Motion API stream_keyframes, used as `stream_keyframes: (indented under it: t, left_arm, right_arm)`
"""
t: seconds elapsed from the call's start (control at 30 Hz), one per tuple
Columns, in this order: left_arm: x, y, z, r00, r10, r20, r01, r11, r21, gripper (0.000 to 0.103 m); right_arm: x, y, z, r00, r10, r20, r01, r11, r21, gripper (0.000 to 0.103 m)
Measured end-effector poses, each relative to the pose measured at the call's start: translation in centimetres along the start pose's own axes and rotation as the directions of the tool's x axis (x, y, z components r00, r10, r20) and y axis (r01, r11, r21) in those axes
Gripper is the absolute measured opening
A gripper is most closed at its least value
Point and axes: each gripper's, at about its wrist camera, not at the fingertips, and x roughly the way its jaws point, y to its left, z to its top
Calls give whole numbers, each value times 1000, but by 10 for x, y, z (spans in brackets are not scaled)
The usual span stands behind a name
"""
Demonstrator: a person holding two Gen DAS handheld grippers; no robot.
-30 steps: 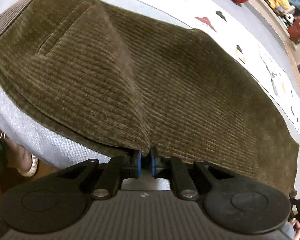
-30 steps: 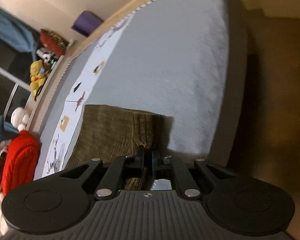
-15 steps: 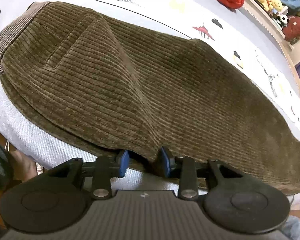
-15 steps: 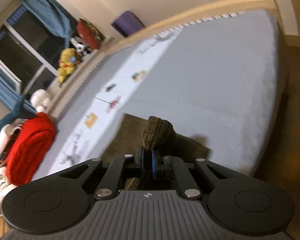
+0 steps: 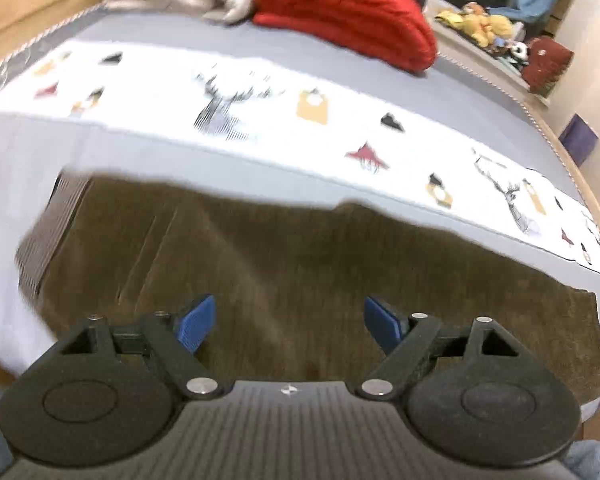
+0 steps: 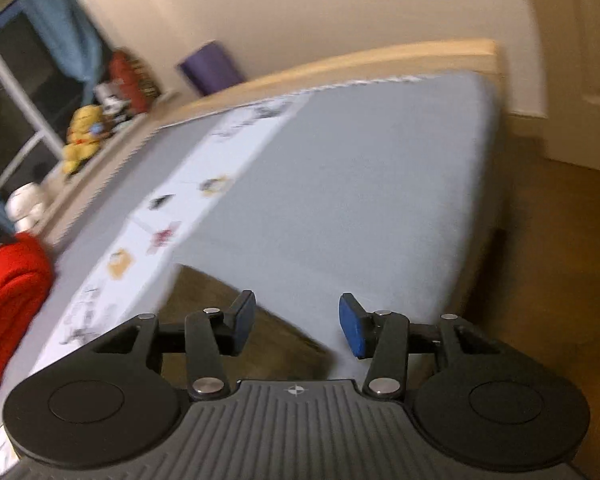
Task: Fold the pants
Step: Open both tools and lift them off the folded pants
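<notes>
Olive-brown ribbed corduroy pants (image 5: 300, 264) with a grey striped waistband at their left end lie on a pale grey-blue bed cover (image 6: 340, 200). A white band (image 5: 260, 120) printed with black, mustard and maroon motifs crosses it. A bright red folded blanket (image 5: 340, 12) sits far behind.

A bedroom in a home: a wide bed (image 6: 360, 200) with a grey cover and a wooden frame, folded red clothing (image 5: 340, 12) near its far edge, stuffed toys (image 6: 82, 136) on a ledge beside a blue-curtained window (image 6: 60, 36), and a wooden floor (image 6: 560, 280).
</notes>
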Motion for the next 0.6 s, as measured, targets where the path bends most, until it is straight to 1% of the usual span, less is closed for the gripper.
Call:
stream_keyframes:
  t: [0.03,0.1,0.13,0.17,0.27,0.33,0.37,0.4,0.47,0.5,0.6]
  left_arm:
    - [3,-4,7,1000,-4,6,4,1000,23,88]
    - [14,-12,17,1000,3,17,-4,998,55,95]
    - [21,-16,20,1000,4,15,-5,998,68,95]
    - [29,-20,23,1000,8,4,-8,997,73,95]
    - [55,-32,29,998,-35,-48,38,997,63,95]
    - [74,-41,38,992,-72,-103,76,997,34,95]
    - [84,-44,41,987,-96,-128,101,995,27,91]
    - [95,-50,45,981,-116,-155,120,993,12,77]
    - [114,-63,50,969,-147,-200,146,989,-21,67]
    - [123,-70,51,968,-139,-211,138,990,-16,66]
    - [154,-88,52,975,-21,-223,37,997,66,64]
  right_arm:
    - [6,12,4,1000,22,-13,-22,1000,-18,50]
    - [20,35,7,998,50,-39,-53,997,-58,51]
    - [31,51,6,997,57,-60,-63,994,-93,55]
    - [40,64,5,995,57,-78,-66,990,-125,60]
    - [67,99,2,994,40,-100,-61,976,-208,61]
    - [84,111,1,993,18,-116,-43,976,-211,60]
    - [90,113,1,993,4,-118,-28,979,-204,60]
    - [96,113,1,993,-11,-118,-12,980,-198,60]
    - [116,115,2,991,-49,-126,22,979,-204,60]
    - [125,117,3,990,-68,-126,39,976,-216,60]
    - [142,119,2,984,-124,-128,84,957,-276,60]
